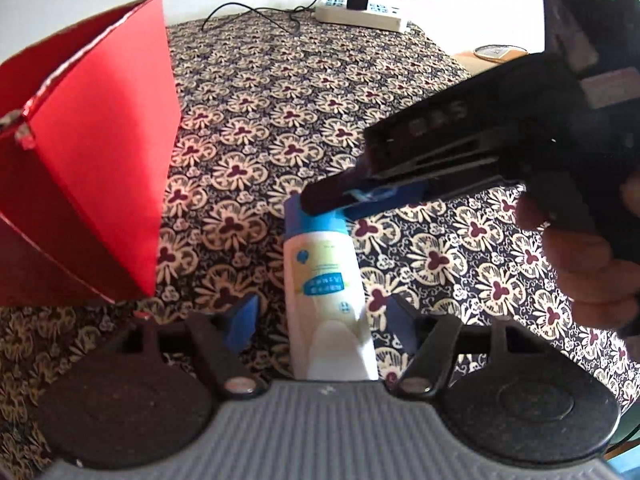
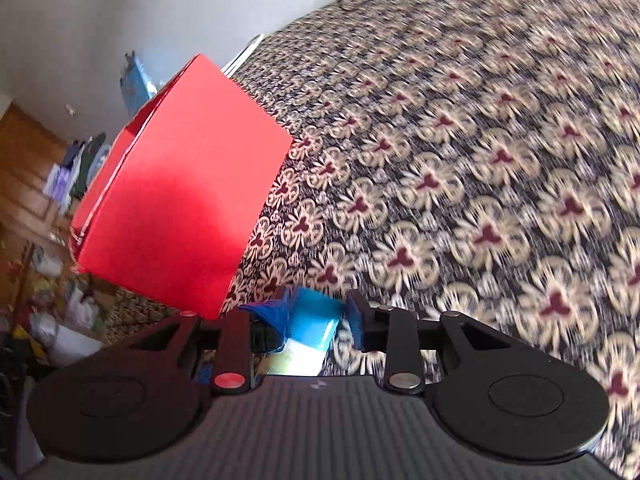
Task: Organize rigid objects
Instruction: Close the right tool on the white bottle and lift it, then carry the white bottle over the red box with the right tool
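A white bottle [image 1: 326, 288] with a blue cap [image 1: 316, 220] stands between the spread fingers of my left gripper [image 1: 320, 320], which is open around it without touching. My right gripper [image 1: 348, 200] reaches in from the right and is shut on the bottle's blue cap. In the right wrist view the blue cap [image 2: 314, 318] sits pinched between the right gripper's blue pads [image 2: 318, 318]. A red open-topped box [image 1: 88, 168] stands to the left of the bottle and also shows in the right wrist view [image 2: 180, 208].
A floral-patterned cloth [image 1: 304, 92] covers the table. A white power strip [image 1: 362, 16] with a black plug and cables lies at the far edge. A hand [image 1: 584, 264] holds the right gripper. Clutter and a wooden floor [image 2: 32, 184] lie beyond the table's left edge.
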